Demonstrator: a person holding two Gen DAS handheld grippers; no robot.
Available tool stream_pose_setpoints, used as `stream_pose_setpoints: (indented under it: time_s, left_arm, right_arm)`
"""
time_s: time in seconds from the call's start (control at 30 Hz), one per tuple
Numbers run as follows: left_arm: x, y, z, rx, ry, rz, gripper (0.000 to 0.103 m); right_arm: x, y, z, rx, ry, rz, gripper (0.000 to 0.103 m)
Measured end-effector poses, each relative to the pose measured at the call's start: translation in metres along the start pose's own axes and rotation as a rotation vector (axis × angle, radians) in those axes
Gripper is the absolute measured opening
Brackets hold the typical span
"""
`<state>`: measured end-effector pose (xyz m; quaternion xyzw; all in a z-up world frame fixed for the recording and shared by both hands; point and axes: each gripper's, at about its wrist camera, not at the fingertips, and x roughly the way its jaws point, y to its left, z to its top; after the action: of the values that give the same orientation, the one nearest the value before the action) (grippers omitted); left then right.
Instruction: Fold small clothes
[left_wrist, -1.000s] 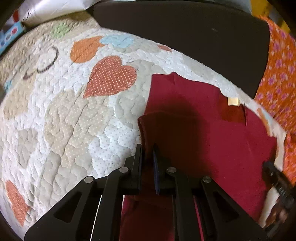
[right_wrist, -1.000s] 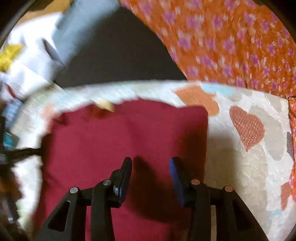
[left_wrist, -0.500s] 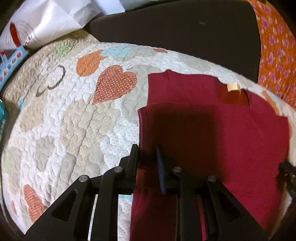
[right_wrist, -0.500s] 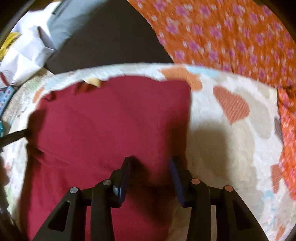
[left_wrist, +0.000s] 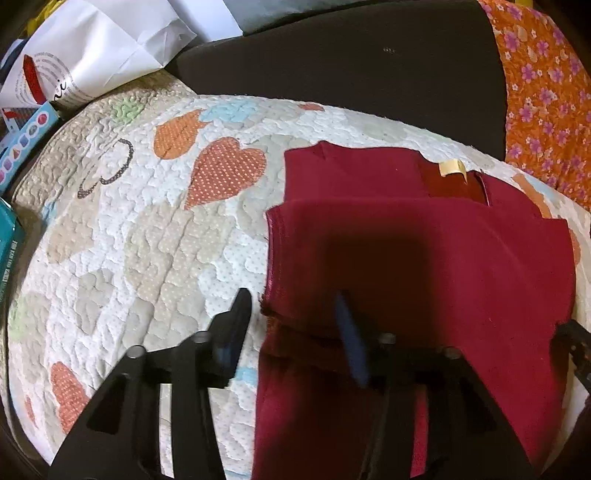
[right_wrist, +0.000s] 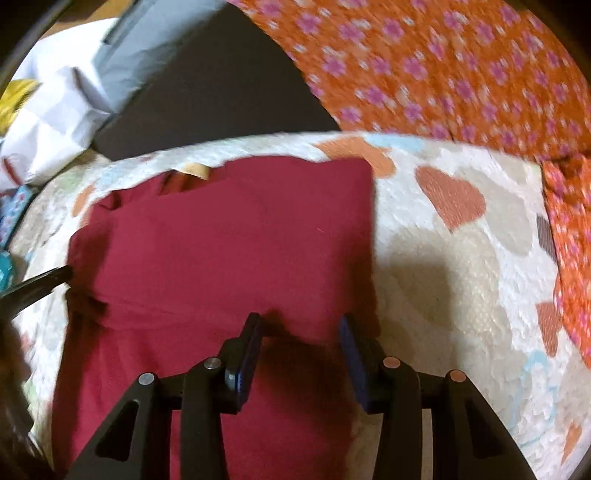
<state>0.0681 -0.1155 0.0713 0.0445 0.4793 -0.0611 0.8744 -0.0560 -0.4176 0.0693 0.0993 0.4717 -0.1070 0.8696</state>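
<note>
One maroon garment (left_wrist: 424, 266) lay across the heart-patterned quilt (left_wrist: 147, 240), its lower part folded up over the upper part, the folded layer's hemmed edge stopping just short of the neckline, where a small cream label (left_wrist: 453, 168) showed. From the right wrist view the same garment (right_wrist: 229, 251) sat left of centre on the quilt (right_wrist: 461, 277), its right edge straight and the bare quilt beyond it.

The left gripper (left_wrist: 293, 325) was opening as we watched: the left finger stood over bare quilt just beside the garment's left edge, the right finger over the cloth, and the folded corner lay between them, with neither pad pressing on it. Released, then, with the corner resting on the layer below.

The right gripper (right_wrist: 301, 343) hung partly spread over the garment's near right corner, cloth lying beneath both fingers; nothing was pinched or lifted there.

Farther out, a dark cushion (left_wrist: 351, 66) sat behind the quilt, an orange floral fabric (left_wrist: 543, 92) lay to the right, and a white paper bag (left_wrist: 92, 55) and a colourful box (left_wrist: 26, 140) were off at the upper left.
</note>
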Motion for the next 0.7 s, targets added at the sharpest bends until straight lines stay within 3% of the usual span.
stream_pose_setpoints:
  time_s: [0.17,0.4,0.7]
  left_arm:
    - [0.001,-0.005,-0.005,0.012,0.020,-0.005,0.049]
    - [-0.012,-0.007,-0.013,0.011,0.015,-0.028,0.049]
    - [-0.016,0.002,-0.019,-0.010,0.034,-0.061,0.049]
  right_arm:
    - [-0.007,0.006,0.000,-0.050,0.002,-0.019,0.042]
    - [-0.038,0.001,-0.015,-0.026,-0.027,0.019,0.043]
    - [-0.040,-0.001,-0.035,0.001,-0.008,0.035,0.043]
